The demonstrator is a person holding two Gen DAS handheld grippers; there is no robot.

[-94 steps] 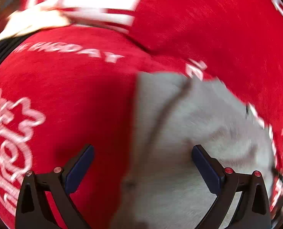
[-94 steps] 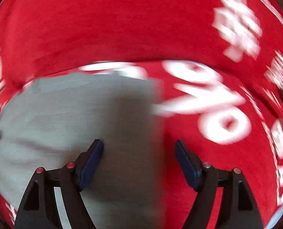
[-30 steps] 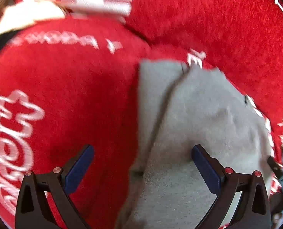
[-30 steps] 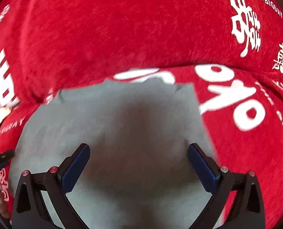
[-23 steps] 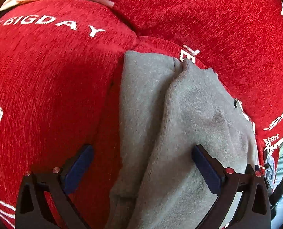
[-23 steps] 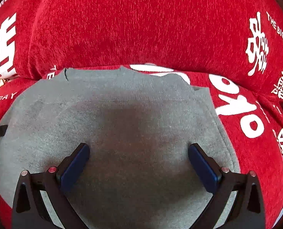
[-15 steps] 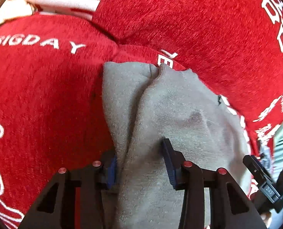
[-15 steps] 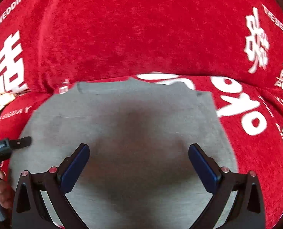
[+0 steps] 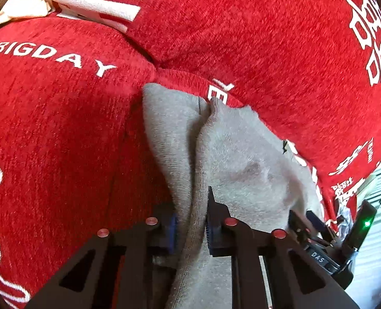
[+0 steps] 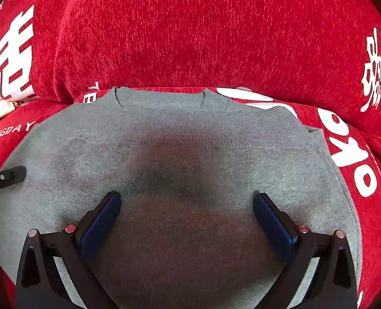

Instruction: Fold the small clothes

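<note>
A red sofa cover [image 10: 216,31] printed with white lettering fills both views, seat cushion below and back cushion behind. On the seat, close against the back cushion, lies the grey garment [image 10: 190,141], spread mostly flat. The right gripper [image 10: 186,221] tilts steeply down over the garment's near half, jaws spread wide, nothing between its blue pads. At the garment's left edge the left gripper [image 9: 190,228] also pitches downward; its jaws have just been closing and now pinch a raised fold of the grey fabric.
</note>
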